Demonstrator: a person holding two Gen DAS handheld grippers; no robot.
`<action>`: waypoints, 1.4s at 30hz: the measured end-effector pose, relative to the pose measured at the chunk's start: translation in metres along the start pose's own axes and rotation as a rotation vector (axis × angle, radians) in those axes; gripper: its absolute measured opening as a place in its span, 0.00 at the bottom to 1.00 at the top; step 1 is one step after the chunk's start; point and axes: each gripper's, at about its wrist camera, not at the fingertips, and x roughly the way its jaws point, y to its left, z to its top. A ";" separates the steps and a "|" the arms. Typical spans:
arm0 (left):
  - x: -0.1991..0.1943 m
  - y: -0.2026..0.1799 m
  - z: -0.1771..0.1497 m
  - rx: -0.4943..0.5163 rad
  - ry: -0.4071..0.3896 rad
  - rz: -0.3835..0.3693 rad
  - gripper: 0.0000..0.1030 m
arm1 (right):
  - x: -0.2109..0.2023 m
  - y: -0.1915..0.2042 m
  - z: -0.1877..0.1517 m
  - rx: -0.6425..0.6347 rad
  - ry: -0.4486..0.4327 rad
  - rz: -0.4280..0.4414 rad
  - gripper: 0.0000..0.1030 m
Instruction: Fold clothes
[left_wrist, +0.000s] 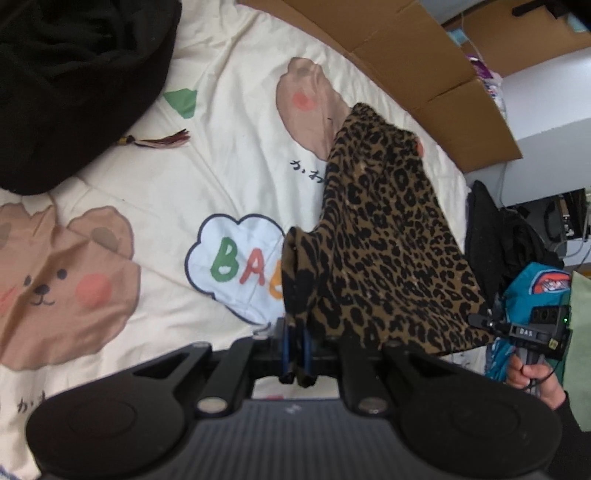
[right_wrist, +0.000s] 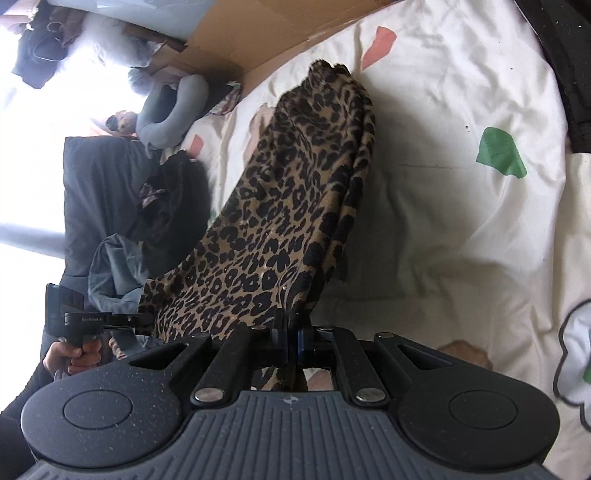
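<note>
A leopard-print garment (left_wrist: 384, 236) hangs stretched between my two grippers above the bed, its far end trailing down onto the sheet. My left gripper (left_wrist: 296, 328) is shut on one corner of the cloth, which bunches between the blue pads. In the right wrist view the same leopard garment (right_wrist: 280, 206) runs away from my right gripper (right_wrist: 291, 325), shut on another corner. Each view shows the opposite gripper at the cloth's other edge: the right one (left_wrist: 480, 320) and the left one (right_wrist: 146, 319), each held by a hand.
A cream bedsheet (left_wrist: 192, 192) with bear and cloud prints lies below. A black garment (left_wrist: 66, 74) is piled at the upper left, with a tassel (left_wrist: 162, 140) beside it. Cardboard (left_wrist: 417, 62) borders the far side. Dark clothes (right_wrist: 122, 192) and a grey neck pillow (right_wrist: 170, 110) lie nearby.
</note>
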 end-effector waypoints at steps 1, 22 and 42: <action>-0.004 -0.002 -0.005 -0.001 -0.002 0.000 0.07 | -0.003 0.003 -0.002 -0.002 0.003 0.001 0.02; -0.048 -0.032 -0.073 -0.045 -0.009 -0.018 0.07 | -0.060 0.035 -0.043 -0.043 -0.004 0.057 0.02; -0.001 -0.004 -0.049 -0.095 0.008 -0.003 0.07 | -0.022 -0.017 -0.050 0.039 0.064 0.037 0.02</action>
